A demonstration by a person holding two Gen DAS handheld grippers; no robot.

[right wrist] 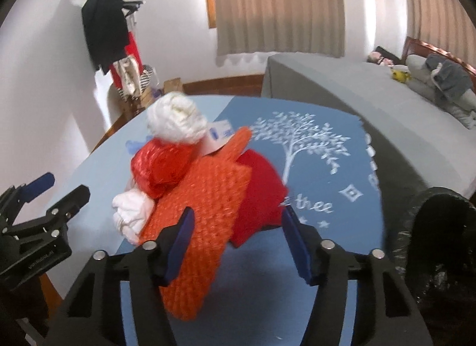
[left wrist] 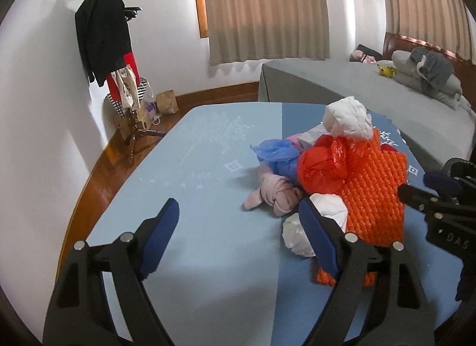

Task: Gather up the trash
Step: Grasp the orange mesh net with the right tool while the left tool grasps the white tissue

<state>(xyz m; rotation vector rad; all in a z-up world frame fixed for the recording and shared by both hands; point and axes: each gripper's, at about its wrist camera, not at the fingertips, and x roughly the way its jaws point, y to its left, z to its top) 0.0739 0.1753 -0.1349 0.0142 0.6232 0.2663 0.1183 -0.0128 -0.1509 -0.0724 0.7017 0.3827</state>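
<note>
Both tools, left (left wrist: 238,239) and right (right wrist: 238,245), are held spread over the heaped trash (right wrist: 190,185) on the bench (left wrist: 208,242). The loose pile could be toppled if only the orange mesh (right wrist: 202,221) is pinched and dragged toward the bin (right wrist: 440,227).

White script reading "thee" (right wrist: 315,207) stands on the dark blue cloth covering the desk (right wrist: 327,167), just ahead of the right-hand jaw of the right gripper (right wrist: 238,227), below a white printed tree. In the left wrist view, the letters "DAS" (left wrist: 456,241) show on the black body of the right gripper, to the right of the left gripper's jaws.
</note>
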